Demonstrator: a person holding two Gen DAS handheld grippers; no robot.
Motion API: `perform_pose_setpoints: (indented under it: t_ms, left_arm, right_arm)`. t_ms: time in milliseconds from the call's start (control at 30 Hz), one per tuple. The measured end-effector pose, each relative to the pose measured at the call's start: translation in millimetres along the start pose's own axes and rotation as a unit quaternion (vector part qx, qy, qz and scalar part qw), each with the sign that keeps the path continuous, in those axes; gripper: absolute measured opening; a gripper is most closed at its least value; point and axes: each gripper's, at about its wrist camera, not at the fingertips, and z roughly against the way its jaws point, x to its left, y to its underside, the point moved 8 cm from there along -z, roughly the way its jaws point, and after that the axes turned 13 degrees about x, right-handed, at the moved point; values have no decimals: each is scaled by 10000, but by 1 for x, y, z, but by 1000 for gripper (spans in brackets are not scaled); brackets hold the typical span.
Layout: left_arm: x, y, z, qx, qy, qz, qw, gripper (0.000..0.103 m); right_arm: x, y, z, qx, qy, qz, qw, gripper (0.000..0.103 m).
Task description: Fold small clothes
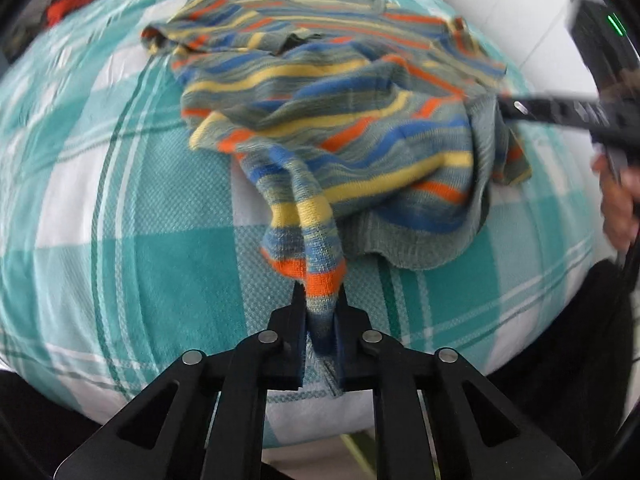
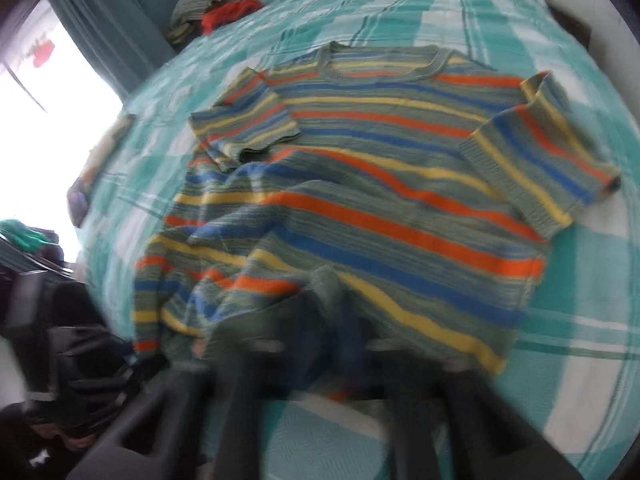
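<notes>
A small striped knit sweater point(image 1: 340, 120) in grey-green, blue, yellow and orange lies on a teal and white checked bedspread point(image 1: 140, 200). My left gripper point(image 1: 320, 300) is shut on the sweater's bottom corner, which is pulled toward the camera. In the right wrist view the sweater point(image 2: 380, 168) lies mostly spread, collar far, both short sleeves visible. My right gripper point(image 2: 320, 320) is blurred and shut on the sweater's hem, which bunches over its fingers. It also shows in the left wrist view point(image 1: 516, 108) at the sweater's right edge.
A red cloth point(image 2: 230, 12) and a grey bundle point(image 2: 200, 0) lie at the bed's far left corner. Teal curtains point(image 2: 120, 20) and a bright window are on the left. A hand point(image 1: 618, 200) shows at right.
</notes>
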Motion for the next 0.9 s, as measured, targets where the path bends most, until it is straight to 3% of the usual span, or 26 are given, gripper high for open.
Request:
perform_pose_setpoints:
  t_ms: [100,167,267,367,400,433,467,533,633,833,867,900]
  left_arm:
    - [10,13,32,7,717,108,9974,8]
    - [17,23,52,18,963,46,9953,8]
    - [29,34,70,96,1007,-13,9949,8]
    - [35,37,56,243,652,-106,9975,8]
    - [41,36,47,310,544,-122,9980,8]
    - [41,38,38,397,515,-126,9978,8]
    - [42,38,34,436,533,-101,9976,8]
    - [43,41,26,476,576,5,9972,10]
    - [46,41,18,463,630,155,9968,11]
    - [44,41,5,482,668,222,9964,13]
    - [43,38,3,538,653,233,9961,9]
    - [44,38,3,578,662,249,9958,8]
  right_arm:
    - [16,24,42,-268,-48,487,9984,7]
    - [23,49,69,-333,6,763,9965,7]
    - [8,93,99,-145,320,1130,9930,7]
    - [-17,127,98,151,513,914,9944,10]
    - [-26,135,92,251,537,737,9955,19]
    - [-40,144,83,387,549,451,9967,37]
    - [-51,147,78,443,516,222,9974,45]
    - [-68,151,74,335,283,-342,9985,51]
    - [-85,154,67,130,-489,-1382,9891,57]
    - [-83,151,13,335,-1439,-2238,9634,59]
    - [-78,152,4,395,-1537,-2235,9617,59]
    - [-71,152,-4,464,-1616,-2143,9622,45]
